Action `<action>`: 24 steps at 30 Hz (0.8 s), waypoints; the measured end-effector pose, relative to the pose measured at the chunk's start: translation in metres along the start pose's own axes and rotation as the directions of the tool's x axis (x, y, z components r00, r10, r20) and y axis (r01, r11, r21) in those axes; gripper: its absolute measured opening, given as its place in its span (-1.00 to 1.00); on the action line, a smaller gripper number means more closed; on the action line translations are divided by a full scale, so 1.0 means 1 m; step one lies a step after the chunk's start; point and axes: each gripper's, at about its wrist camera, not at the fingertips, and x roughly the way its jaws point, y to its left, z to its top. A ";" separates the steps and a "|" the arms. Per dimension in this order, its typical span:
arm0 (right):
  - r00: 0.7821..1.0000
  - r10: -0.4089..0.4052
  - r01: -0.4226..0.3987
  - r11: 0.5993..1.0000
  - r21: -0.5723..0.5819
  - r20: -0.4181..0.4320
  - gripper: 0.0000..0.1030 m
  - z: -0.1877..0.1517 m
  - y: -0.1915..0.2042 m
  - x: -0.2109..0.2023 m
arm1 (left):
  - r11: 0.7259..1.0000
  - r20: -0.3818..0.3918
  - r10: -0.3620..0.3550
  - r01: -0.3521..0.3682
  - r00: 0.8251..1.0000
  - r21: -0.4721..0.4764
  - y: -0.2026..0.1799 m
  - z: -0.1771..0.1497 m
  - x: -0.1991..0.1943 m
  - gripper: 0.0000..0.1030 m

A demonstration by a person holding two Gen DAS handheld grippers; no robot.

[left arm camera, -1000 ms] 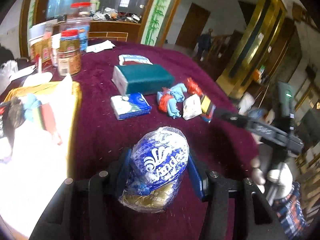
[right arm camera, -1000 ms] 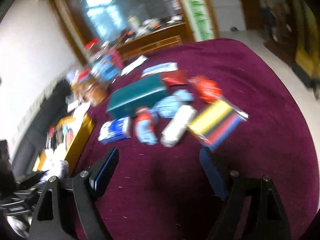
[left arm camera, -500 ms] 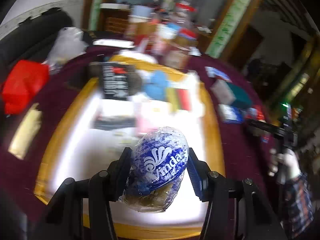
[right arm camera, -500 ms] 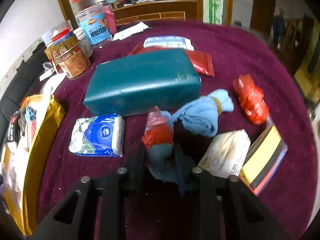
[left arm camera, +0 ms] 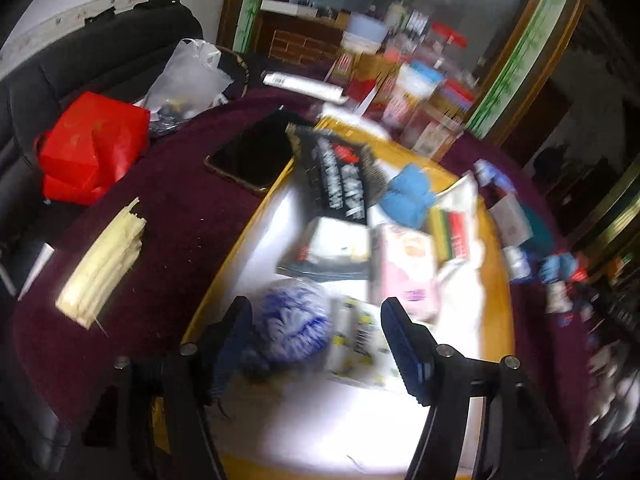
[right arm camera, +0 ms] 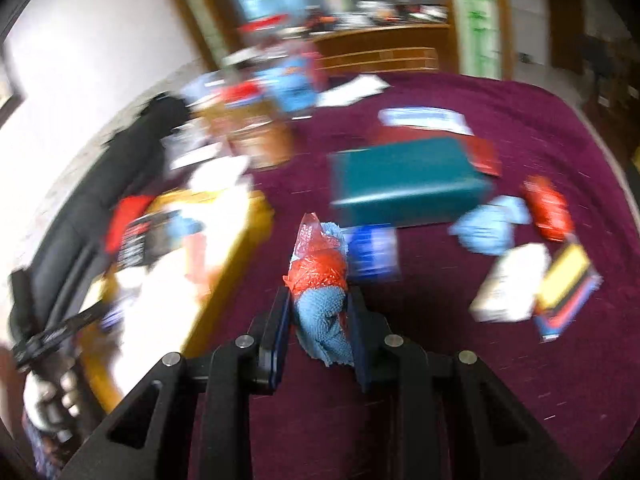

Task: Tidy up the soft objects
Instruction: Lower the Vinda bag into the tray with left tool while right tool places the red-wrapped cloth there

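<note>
Opening over the yellow tray (left arm camera: pixel 224 280), left gripper (left arm camera: pixel 316 340) frees the blue-white tissue pack (left arm camera: pixel 294 326); right gripper (right arm camera: pixel 320 320) pinches the blue cloth bundle (right arm camera: pixel 322 300) mid-body above the table — likely light, squashy, best held centrally.

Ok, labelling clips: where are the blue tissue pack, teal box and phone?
blue tissue pack (left arm camera: pixel 294 326), left wrist view, its printed wrapper.
teal box (right arm camera: pixel 408 180), right wrist view, its side face.
phone (left arm camera: pixel 252 156), left wrist view, its dark screen.
</note>
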 end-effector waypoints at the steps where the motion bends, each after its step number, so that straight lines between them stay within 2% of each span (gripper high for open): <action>1: 0.999 0.037 -0.037 0.999 -0.039 -0.013 -0.49 -0.004 0.022 0.000 | 1.000 0.011 -0.025 0.025 1.000 -0.013 0.001 -0.001 -0.006 0.40; 5: 0.986 0.136 -0.152 0.970 -0.189 -0.097 -0.49 -0.026 0.100 0.010 | 0.990 0.108 -0.111 0.119 0.988 -0.070 0.013 -0.012 -0.047 0.55; 9: 0.956 0.200 -0.256 0.926 -0.276 -0.217 -0.49 -0.051 0.161 0.032 | 0.977 0.170 -0.150 0.173 0.974 -0.126 0.030 -0.023 -0.071 0.60; 13: 0.924 0.199 -0.302 0.903 -0.305 -0.327 -0.49 -0.068 0.193 0.060 | 0.969 0.169 -0.167 0.193 0.971 -0.153 0.047 -0.032 -0.078 0.60; 18: 0.890 0.202 -0.322 0.913 -0.250 -0.408 -0.49 -0.068 0.204 0.095 | 0.962 0.161 -0.179 0.206 0.971 -0.176 0.061 -0.041 -0.075 0.61; 21: 0.888 0.179 -0.308 0.915 -0.260 -0.423 -0.48 -0.071 0.218 0.111 | 0.958 0.157 -0.189 0.217 0.969 -0.187 0.066 -0.045 -0.072 0.61; 24: 0.903 0.164 -0.292 0.913 -0.285 -0.398 -0.41 -0.071 0.230 0.121 | 0.955 0.157 -0.201 0.229 0.967 -0.187 0.069 -0.047 -0.073 0.61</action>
